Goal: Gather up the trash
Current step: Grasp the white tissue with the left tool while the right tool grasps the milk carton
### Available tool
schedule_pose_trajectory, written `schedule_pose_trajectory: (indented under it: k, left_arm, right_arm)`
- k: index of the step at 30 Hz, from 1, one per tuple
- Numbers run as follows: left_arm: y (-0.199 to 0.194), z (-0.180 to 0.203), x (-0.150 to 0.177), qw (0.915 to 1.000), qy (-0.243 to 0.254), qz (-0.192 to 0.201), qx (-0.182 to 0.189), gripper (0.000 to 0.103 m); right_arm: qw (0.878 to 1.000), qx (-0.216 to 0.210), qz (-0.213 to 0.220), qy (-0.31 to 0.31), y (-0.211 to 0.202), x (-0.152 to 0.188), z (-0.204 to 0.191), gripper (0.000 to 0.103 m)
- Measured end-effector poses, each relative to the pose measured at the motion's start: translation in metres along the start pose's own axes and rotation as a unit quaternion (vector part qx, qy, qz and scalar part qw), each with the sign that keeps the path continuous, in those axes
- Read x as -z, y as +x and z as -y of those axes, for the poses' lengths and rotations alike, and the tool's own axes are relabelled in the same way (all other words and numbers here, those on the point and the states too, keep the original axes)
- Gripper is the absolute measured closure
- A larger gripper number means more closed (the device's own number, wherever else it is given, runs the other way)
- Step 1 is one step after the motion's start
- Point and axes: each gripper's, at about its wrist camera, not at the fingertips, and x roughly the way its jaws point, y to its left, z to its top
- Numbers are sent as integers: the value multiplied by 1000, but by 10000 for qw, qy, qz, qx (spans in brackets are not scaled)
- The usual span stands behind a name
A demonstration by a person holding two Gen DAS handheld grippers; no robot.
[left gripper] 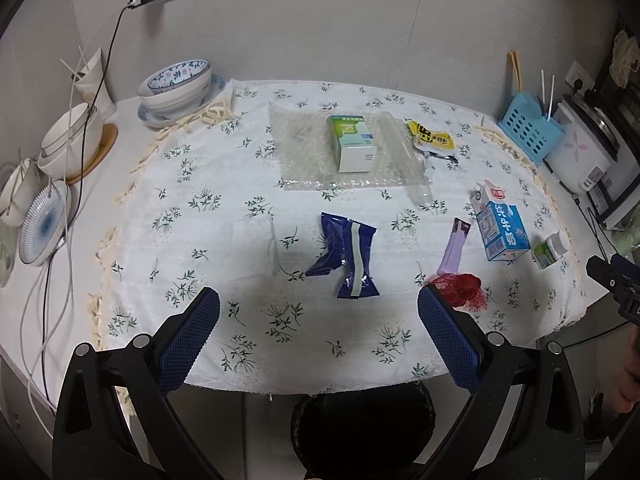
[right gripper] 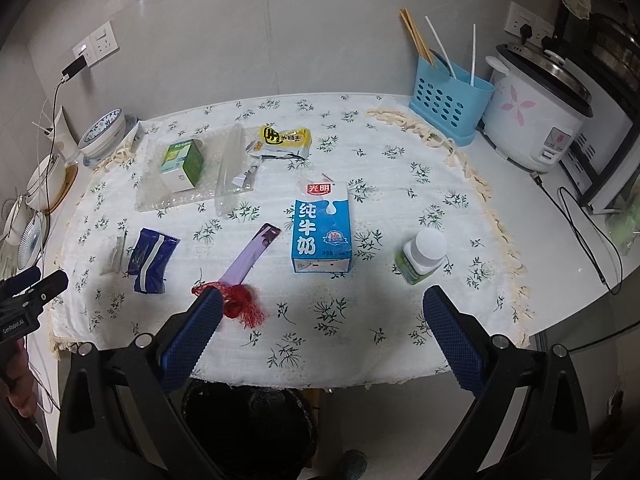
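Left wrist view: left gripper (left gripper: 319,332) spread wide, empty, low in frame above the floral tablecloth (left gripper: 208,240). Blue wrapper (left gripper: 344,260) at centre, just beyond the fingertips; red mesh scrap (left gripper: 460,286) touching a purple sachet (left gripper: 454,248) to its right; milk carton (left gripper: 500,226) and small bottle (left gripper: 552,250) further right. Green box (left gripper: 354,144) on bubble wrap (left gripper: 296,152) at upper centre, yellow packet (left gripper: 432,136) beside. Black bin (left gripper: 360,424) at bottom, under the table edge.

Right wrist view: right gripper (right gripper: 323,328) also wide, holding nothing, over the near cloth edge.
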Motion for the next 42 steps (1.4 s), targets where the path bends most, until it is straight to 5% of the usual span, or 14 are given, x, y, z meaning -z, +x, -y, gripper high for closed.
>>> schedule_pose_trajectory:
  k: [14, 23, 34, 42]
  left_arm:
    - [94, -71, -21, 9944, -530, -765, -505, 7]
    - [139, -86, -31, 9904, -567, -1157, -503, 11]
    - [160, -72, -39, 9856, -436, -1549, -514, 37]
    - [161, -62, -46, 9833, -337, -1721, -484, 57]
  right_arm:
    - [9970, 100, -724, -267, 101, -39, -22, 8]
    - [9935, 128, -1121, -172, 151, -58, -23, 11]
    - [9899, 218, -1401, -1, 179, -72, -21, 25]
    - [9872, 711, -1422, 120, 181, -81, -14, 33]
